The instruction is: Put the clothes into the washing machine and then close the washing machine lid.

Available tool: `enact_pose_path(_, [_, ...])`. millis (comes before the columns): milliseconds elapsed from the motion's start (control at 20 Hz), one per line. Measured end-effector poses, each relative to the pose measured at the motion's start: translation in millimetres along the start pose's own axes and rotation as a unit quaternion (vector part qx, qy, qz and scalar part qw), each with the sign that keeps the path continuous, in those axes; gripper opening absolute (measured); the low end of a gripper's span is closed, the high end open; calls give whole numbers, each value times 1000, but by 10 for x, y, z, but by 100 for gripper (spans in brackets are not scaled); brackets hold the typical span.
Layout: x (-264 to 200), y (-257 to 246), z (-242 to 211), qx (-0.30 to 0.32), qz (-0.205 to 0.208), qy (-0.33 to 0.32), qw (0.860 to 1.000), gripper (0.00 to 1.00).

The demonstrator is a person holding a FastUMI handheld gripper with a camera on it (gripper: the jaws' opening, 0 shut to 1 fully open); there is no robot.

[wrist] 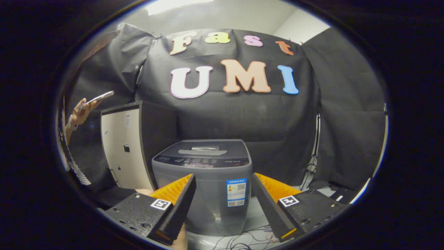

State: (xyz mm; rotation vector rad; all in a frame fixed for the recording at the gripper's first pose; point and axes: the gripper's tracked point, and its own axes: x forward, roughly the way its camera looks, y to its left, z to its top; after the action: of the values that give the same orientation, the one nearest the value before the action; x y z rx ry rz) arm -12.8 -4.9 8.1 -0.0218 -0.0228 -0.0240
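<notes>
Washing machine [203, 180], lid down, stands just beyond the spread, empty fingers [223, 182].

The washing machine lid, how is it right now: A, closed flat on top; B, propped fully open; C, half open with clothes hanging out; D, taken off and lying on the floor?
A: the lid lies flat and closed on top of the washing machine, which stands just ahead of the open, empty gripper.

Washing machine [208, 187] front sticker [236, 192]: print too small to read.
</notes>
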Motion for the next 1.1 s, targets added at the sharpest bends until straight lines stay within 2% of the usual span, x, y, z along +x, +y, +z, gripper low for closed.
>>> enact_pose_path(250, [-18, 89, -20, 1, 30, 1, 1000, 98])
enact_pose_path(1100, [4, 49, -38, 1, 31, -1, 1000, 97])
